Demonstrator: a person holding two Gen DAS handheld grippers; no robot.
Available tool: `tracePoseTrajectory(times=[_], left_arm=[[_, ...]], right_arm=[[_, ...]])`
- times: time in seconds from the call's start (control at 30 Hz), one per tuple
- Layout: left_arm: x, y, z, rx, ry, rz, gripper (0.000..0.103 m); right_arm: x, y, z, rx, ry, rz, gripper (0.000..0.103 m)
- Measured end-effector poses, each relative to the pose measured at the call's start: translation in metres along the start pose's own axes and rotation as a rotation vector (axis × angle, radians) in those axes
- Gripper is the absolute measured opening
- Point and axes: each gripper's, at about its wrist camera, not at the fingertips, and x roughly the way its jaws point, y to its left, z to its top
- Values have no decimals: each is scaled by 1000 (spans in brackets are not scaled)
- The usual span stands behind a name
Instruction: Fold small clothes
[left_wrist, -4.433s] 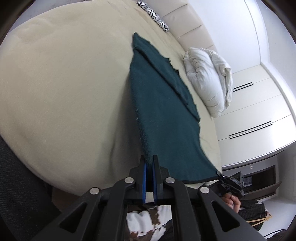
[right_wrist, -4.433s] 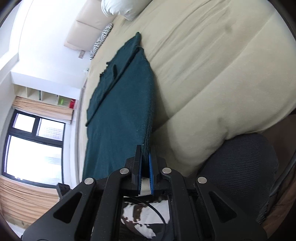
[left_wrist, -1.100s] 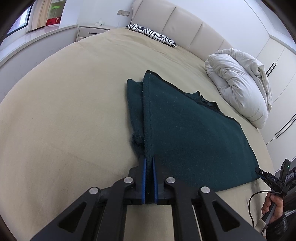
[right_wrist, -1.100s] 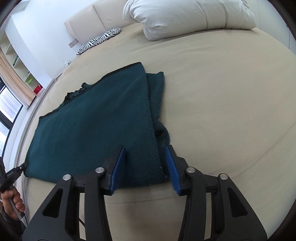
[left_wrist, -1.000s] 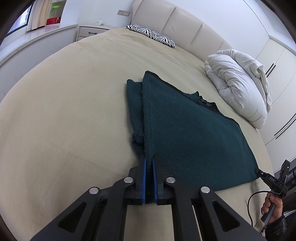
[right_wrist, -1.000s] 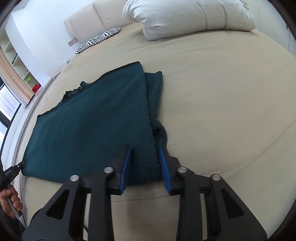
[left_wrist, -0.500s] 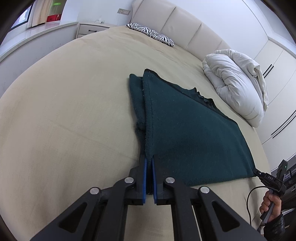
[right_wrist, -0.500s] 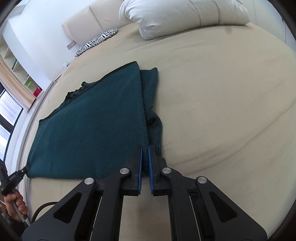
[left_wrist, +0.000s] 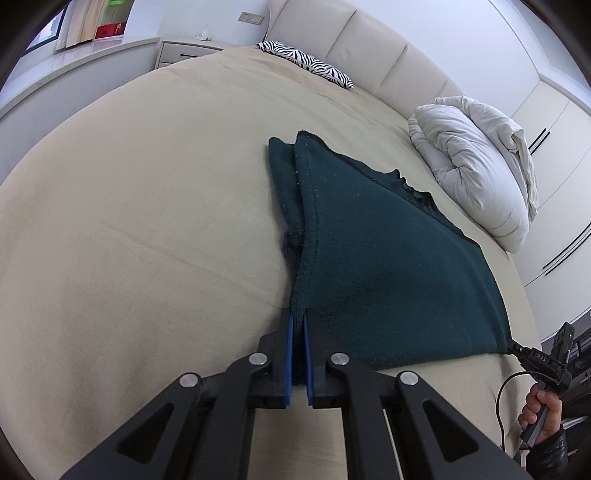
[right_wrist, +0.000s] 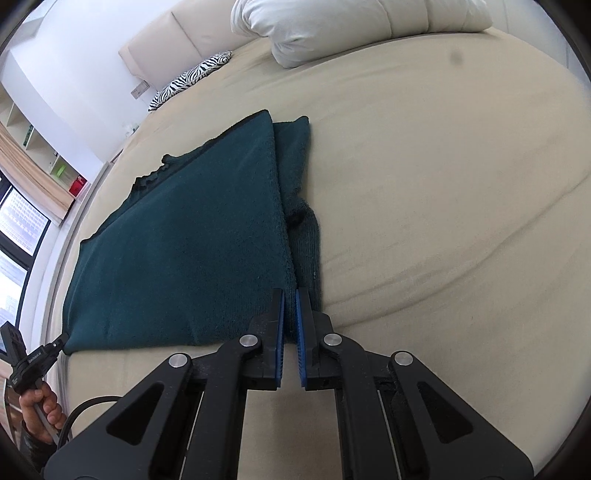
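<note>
A dark teal garment (left_wrist: 388, 266) lies folded over on the beige bed (left_wrist: 147, 221); it also shows in the right wrist view (right_wrist: 192, 251). My left gripper (left_wrist: 297, 321) is shut on the garment's near left corner. My right gripper (right_wrist: 290, 295) is shut on the near right corner, with a sleeve-like strip (right_wrist: 306, 236) lying beside it. Each view shows the other gripper at the far near corner of the cloth, the right gripper (left_wrist: 517, 349) and the left gripper (right_wrist: 61, 341). The near edge is stretched between them, low over the bed.
A white bundled duvet (left_wrist: 476, 170) lies at the far right of the bed, and a zebra-print pillow (left_wrist: 306, 66) sits by the cream headboard (left_wrist: 369, 48). White wardrobe doors (left_wrist: 554, 184) stand to the right. A window and shelves (right_wrist: 22, 192) are to the left.
My right gripper was open around the corner a second ago and has shut on it. Both grippers now hold the near edge and have pulled it slightly back and up.
</note>
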Motion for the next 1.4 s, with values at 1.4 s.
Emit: tracePoseTrajectory(times=[1.4], left_arm=[[2, 6, 3, 2, 24, -13, 7]], right_arm=[[6, -15, -12, 84, 10, 30, 4]])
